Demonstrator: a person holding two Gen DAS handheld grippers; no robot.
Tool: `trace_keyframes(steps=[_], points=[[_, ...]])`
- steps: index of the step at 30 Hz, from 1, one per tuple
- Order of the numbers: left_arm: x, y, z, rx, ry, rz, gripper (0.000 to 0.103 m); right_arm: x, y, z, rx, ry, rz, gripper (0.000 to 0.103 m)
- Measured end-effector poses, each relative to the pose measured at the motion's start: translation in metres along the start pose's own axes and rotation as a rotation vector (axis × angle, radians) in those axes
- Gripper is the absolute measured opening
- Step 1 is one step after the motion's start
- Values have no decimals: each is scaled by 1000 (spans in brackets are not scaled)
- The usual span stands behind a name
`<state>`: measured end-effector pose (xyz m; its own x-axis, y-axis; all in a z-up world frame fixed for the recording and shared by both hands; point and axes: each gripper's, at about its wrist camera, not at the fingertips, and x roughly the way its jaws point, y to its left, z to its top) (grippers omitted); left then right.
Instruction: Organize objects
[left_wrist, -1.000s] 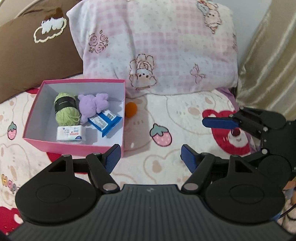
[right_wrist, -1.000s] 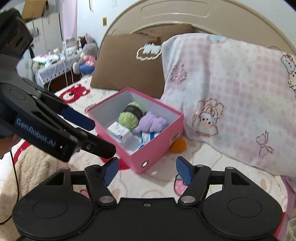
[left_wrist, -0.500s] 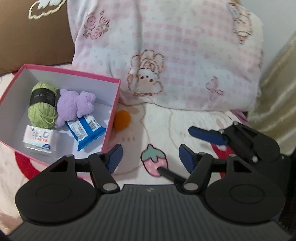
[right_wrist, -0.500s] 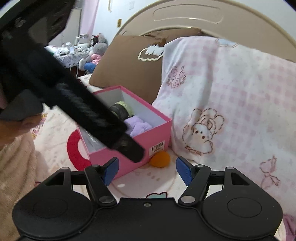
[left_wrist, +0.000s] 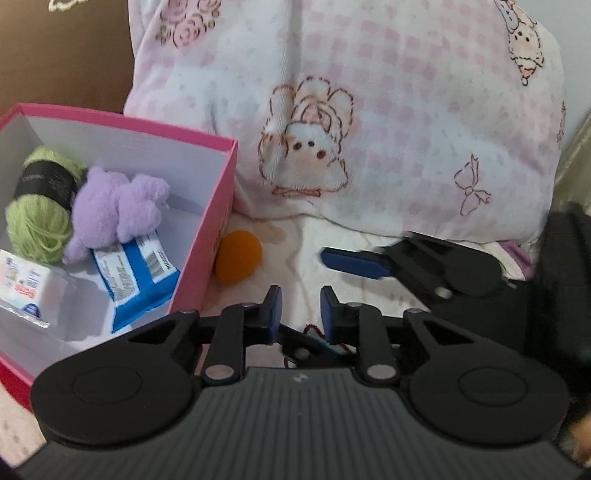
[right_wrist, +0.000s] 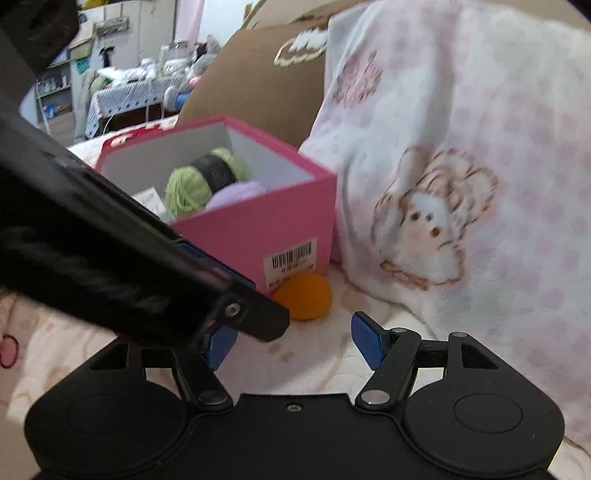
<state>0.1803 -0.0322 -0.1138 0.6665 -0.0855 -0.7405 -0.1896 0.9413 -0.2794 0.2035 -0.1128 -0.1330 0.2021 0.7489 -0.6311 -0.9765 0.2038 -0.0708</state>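
Pink cardboard box (left_wrist: 207, 236) holds a green yarn ball (left_wrist: 37, 225) and purple plush toy (left_wrist: 118, 206); a round orange ball (left_wrist: 238, 256) lies just beside its right wall. Angled downward, the left gripper (left_wrist: 298, 308) is closing its jaws on nothing, while the right gripper (right_wrist: 295, 341) stands half apart, empty, near the ball.

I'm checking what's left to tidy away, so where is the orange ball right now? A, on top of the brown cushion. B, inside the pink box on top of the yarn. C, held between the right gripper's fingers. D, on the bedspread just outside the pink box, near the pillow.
D: the orange ball lies on the bedspread against the outer side of the pink box, in no gripper's grasp.
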Motion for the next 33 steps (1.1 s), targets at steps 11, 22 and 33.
trace_keyframes(steps=[11, 22, 33], points=[[21, 1, 1, -6, -37, 47, 14, 50, -19, -2, -97, 42, 89, 69], [27, 0, 1, -39, -83, 73, 11, 73, -34, 2, -78, -5, 168, 59], [26, 5, 3, -85, -17, -7, 16, 43, -33, -8, 15, 33, 100, 53]])
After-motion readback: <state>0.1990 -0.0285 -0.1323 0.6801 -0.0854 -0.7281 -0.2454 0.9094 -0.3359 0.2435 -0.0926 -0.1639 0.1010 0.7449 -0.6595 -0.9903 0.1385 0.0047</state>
